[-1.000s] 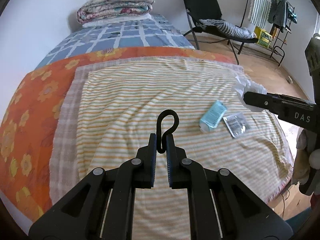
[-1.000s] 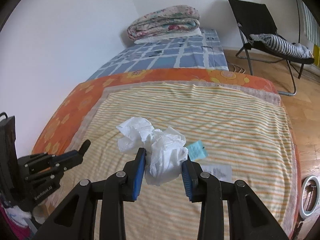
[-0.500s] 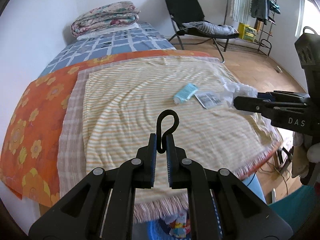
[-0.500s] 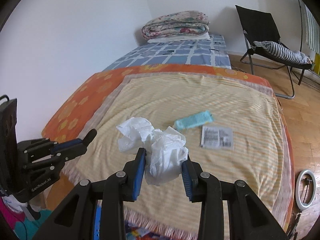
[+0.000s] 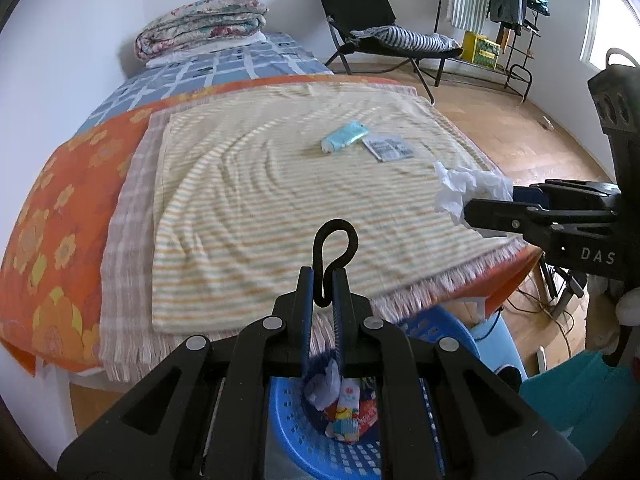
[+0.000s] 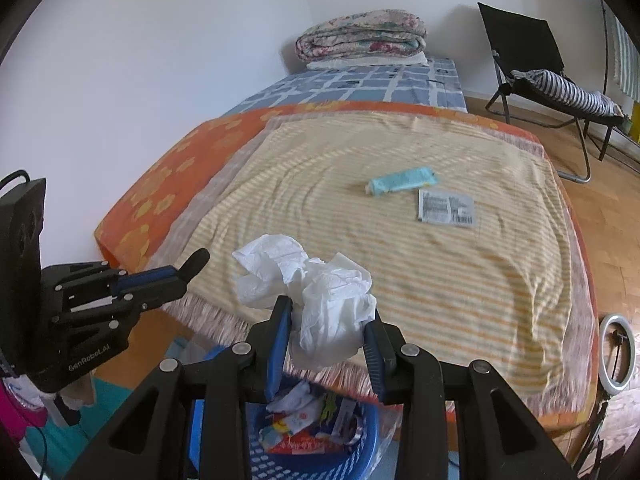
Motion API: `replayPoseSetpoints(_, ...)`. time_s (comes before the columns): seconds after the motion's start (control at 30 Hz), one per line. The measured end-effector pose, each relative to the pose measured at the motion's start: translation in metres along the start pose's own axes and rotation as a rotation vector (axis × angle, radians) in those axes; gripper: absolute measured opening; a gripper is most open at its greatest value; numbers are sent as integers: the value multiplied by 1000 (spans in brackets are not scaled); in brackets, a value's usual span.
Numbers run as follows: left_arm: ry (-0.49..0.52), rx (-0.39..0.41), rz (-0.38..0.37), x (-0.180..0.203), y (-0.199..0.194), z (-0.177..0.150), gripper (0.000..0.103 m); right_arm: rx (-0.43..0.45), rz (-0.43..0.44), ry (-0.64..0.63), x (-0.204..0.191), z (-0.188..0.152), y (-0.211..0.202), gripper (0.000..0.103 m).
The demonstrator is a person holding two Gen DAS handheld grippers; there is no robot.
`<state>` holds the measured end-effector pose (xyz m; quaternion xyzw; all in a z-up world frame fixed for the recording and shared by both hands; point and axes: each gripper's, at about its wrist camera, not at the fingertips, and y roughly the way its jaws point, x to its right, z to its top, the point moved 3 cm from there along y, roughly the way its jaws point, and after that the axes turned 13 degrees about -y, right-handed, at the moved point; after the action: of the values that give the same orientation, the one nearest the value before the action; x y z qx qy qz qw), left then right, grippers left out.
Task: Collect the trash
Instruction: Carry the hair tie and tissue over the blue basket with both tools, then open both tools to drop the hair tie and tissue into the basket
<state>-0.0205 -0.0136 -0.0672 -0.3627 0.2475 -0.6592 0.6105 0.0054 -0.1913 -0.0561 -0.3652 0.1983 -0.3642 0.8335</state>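
Your right gripper (image 6: 326, 334) is clenched on a crumpled white paper tissue wad (image 6: 316, 300), its blue-lined fingers (image 6: 278, 344) pressing the wad from both sides. The wad hangs over the fringed foot edge of the yellow striped blanket (image 6: 400, 248), directly above the blue perforated plastic basket (image 6: 320, 464) that stands on the floor just beside that blanket edge. Inside the basket you can see mixed wrappers and another piece of white paper (image 5: 324, 386).

Your left gripper (image 5: 322, 280) has its jaws closed tight on a thin black looped hook (image 5: 334, 252), which stands upright between the pads; it also hovers above the basket, off the blanket's foot edge. In the left wrist view your right gripper (image 5: 476, 210) reaches in from the right, with the tissue wad (image 5: 460, 190) just past the blanket's fringe.

Two pieces lie on the blanket, well apart from the basket: a light blue soft plastic packet (image 6: 402, 181) and, just beside it, a flat clear sachet with a printed label (image 6: 446, 207). The packet (image 5: 345, 136) and sachet (image 5: 388, 147) sit towards the blanket's right side.
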Motion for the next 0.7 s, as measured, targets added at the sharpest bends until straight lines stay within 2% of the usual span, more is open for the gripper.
replayPoseSetpoints(0.33, 9, -76, 4, -7, 6, -46, 7, -74, 10, -18, -20, -45, 8, 36)
replayPoseSetpoints(0.7, 10, -134, 2, -12, 15, -77, 7, -120, 26, -26, -33, -69, 19, 37)
